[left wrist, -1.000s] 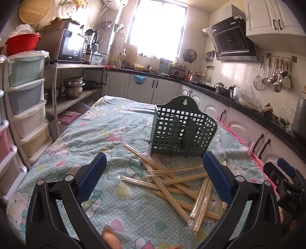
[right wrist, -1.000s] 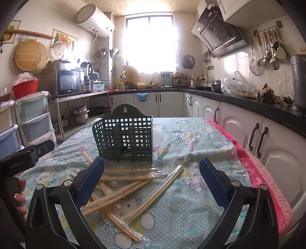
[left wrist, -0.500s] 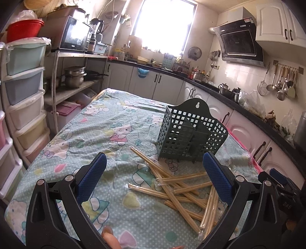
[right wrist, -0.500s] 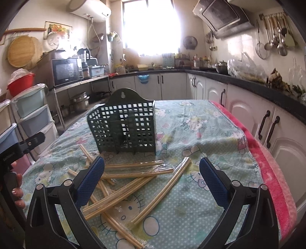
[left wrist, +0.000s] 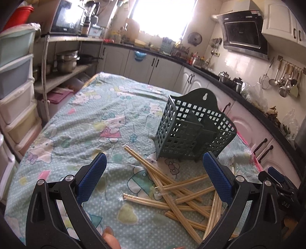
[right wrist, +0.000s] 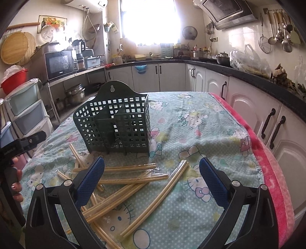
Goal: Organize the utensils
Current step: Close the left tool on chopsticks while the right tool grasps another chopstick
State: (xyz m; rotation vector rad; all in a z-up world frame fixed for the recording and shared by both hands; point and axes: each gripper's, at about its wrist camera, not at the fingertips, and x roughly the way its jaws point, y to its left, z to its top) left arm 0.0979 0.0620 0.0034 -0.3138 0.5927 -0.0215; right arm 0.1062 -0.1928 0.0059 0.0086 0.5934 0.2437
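The desk wears a pale green dotted cloth printed with cartoon cats, rumpled in places, with a pink towel-like edge along its right side. It stands in a kitchen: a bright window at the far end, white cabinets under a dark worktop to the right, a range hood above, ladles and strainers on a wall rail, a microwave on a shelf and stacked plastic drawers to the left.

One dark green lattice utensil holder stands upright mid-desk, divided inside, with nothing visible in it. In front of it lies one loose heap of bamboo chopsticks, crossed over each other, some in clear wrappers; too tangled to count exactly, roughly a dozen or more. One pair lies a little apart to the right.

Left claw hovers over the heap's left side, its jaws wide apart and holding nothing. Right claw likewise gapes empty above the chopsticks
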